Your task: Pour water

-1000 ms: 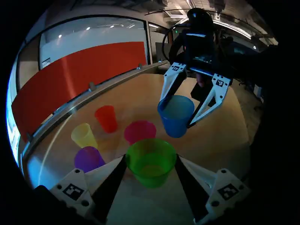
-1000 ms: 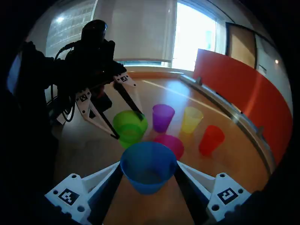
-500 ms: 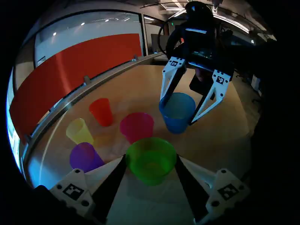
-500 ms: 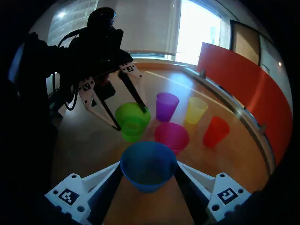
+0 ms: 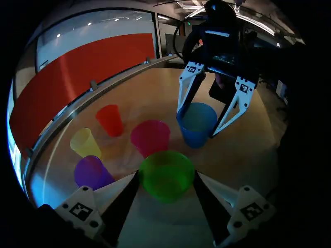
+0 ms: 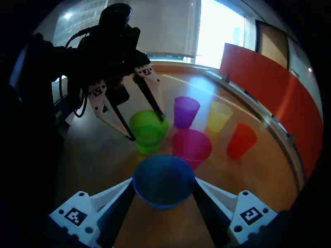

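My left gripper (image 5: 166, 182) is shut on a green cup (image 5: 166, 175), held upright above the wooden table (image 5: 240, 153). Facing it, my right gripper (image 5: 197, 133) is shut on a blue cup (image 5: 196, 124). In the right gripper view the blue cup (image 6: 164, 181) sits between the right gripper's fingers (image 6: 164, 188), and beyond it the left gripper (image 6: 146, 130) grips the green cup (image 6: 148, 130). A pink cup (image 5: 150, 137) stands between the two held cups, also visible as the pink cup (image 6: 191, 146) just past the blue one.
A red cup (image 5: 110, 120), a yellow cup (image 5: 85, 142) and a purple cup (image 5: 91, 171) stand on the table left of the pink one. An orange wall panel (image 5: 74, 78) runs along the table's far edge. A person (image 6: 45, 87) holds the grippers.
Both held cups have drawn closer to the pink cup, which now shows larger and nearer in both views. Both grippers stay shut on their cups.
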Available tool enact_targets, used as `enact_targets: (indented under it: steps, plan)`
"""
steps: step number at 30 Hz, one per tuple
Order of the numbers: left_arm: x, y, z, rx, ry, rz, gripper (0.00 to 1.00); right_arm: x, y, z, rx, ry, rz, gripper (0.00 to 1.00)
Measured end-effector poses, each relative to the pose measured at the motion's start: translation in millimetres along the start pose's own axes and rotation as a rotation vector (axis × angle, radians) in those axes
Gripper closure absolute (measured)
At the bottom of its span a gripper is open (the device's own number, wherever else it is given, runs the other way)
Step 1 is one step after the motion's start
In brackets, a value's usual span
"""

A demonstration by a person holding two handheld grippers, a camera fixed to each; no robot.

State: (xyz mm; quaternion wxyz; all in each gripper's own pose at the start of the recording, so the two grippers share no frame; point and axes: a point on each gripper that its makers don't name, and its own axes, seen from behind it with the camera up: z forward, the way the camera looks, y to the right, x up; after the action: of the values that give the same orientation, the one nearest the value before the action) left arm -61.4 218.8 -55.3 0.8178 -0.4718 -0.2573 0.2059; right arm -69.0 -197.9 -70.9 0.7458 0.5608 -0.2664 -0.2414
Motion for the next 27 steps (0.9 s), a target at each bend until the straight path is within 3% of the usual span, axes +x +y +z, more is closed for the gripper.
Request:
enact_targets:
  steps: [27]
  plan:
    - [-5, -3.5, 6.0, -0.003, 0.007, -0.026, 0.12, -14, -3, 9.8, 0.016, -0.013, 0.024, 0.07]
